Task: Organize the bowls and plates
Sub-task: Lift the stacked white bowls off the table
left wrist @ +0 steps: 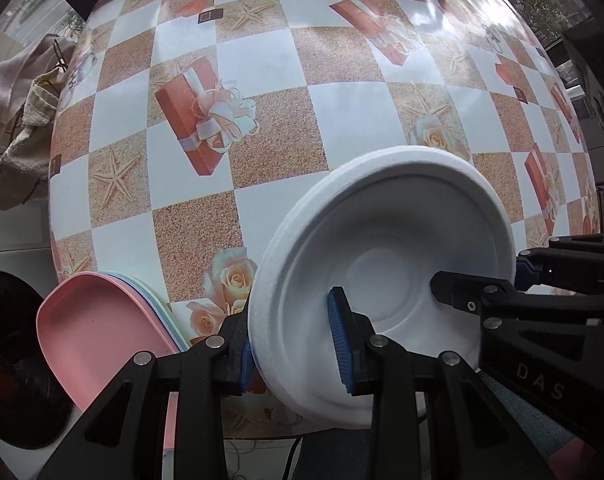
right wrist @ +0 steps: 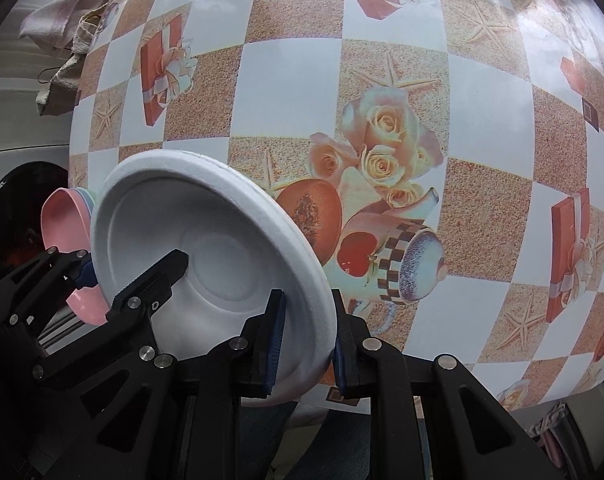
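A white foam bowl (left wrist: 382,264) is held tilted above the near edge of the table, gripped from both sides. My left gripper (left wrist: 293,348) is shut on its left rim, one blue pad inside and one outside. My right gripper (right wrist: 308,340) is shut on its right rim in the same way; it also shows in the left wrist view (left wrist: 514,280). The bowl shows in the right wrist view (right wrist: 205,256), with the left gripper (right wrist: 97,276) on its far side. A stack of pastel plates with a pink one on top (left wrist: 101,340) lies at the table's near left edge, and shows in the right wrist view (right wrist: 65,216).
The table (left wrist: 261,80) has a checked cloth printed with gift boxes, roses and starfish. Cloths and a bag (left wrist: 25,112) hang beyond its left edge. A dark round washing machine door (right wrist: 17,216) is at the left, below table level.
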Motion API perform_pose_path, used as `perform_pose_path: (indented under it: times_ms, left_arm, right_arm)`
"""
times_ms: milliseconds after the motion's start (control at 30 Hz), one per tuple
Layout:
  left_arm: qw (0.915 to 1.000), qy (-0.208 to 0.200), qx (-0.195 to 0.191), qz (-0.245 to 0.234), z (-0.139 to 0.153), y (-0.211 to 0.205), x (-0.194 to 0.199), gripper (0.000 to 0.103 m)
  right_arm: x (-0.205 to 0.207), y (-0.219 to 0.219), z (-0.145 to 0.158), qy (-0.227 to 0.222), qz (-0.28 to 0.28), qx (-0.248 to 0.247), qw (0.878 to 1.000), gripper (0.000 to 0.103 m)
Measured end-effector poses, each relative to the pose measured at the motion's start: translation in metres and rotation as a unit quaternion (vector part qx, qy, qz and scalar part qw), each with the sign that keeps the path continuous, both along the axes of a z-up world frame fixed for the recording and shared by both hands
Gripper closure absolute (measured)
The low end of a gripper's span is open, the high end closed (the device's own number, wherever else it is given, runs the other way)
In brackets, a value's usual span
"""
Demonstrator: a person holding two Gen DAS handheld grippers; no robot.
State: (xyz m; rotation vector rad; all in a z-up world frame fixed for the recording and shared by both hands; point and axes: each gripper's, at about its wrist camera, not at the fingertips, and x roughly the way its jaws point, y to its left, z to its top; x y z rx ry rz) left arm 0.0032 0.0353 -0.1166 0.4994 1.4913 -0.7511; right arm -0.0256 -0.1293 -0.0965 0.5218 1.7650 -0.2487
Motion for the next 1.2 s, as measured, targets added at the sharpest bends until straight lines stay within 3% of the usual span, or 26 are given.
perform_pose_path:
  times_ms: [600, 1200]
  left_arm:
    - [0.9989, -0.027, -0.027, 0.027, 0.052, 0.033, 0.019, 0.067]
    - [0.9974, -0.032, -0.045, 0.046, 0.056, 0.051, 0.035, 0.067]
  right_arm:
    - [0.043, 0.023, 0.032, -0.031, 0.03, -0.02, 0.999, 0.079]
    - [0.067, 0.038, 0.048, -0.042, 0.065, -0.037, 0.996, 0.079]
